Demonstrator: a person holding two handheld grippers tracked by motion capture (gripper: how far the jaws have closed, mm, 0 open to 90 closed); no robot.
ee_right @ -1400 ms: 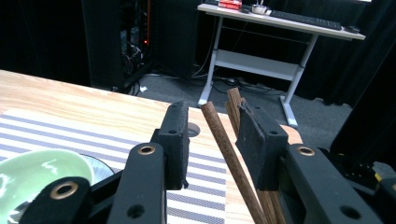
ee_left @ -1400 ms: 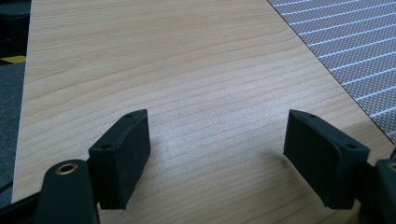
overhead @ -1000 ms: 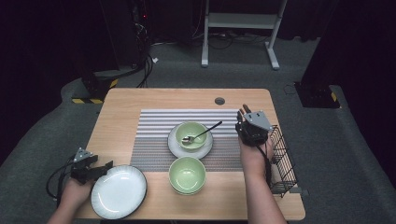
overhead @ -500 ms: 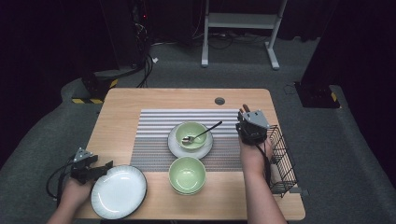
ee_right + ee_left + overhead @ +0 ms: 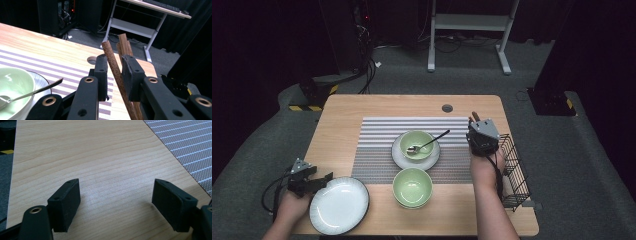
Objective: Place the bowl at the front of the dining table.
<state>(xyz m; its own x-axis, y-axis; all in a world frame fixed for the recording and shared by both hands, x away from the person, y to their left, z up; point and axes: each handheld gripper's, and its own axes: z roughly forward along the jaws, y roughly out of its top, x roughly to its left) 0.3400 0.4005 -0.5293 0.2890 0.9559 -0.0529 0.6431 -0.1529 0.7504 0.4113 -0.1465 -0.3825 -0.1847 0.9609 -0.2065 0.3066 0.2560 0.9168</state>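
Right gripper (image 5: 115, 72) clamps chopsticks (image 5: 113, 65) beside wire basket (image 5: 514, 170)

Legible text, labels, brands, numbers, signs: none recorded in the high view or in either gripper view. No lettering is found on the light wooden table top (image 5: 347, 112), the grey-and-white striped woven placemat (image 5: 377, 131), the pale green ceramic bowls or the white round plate (image 5: 339, 206). The yellow-and-black hazard-striped strip (image 5: 314, 108) on the dark floor is noted as a marking only; no characters are carried by it.
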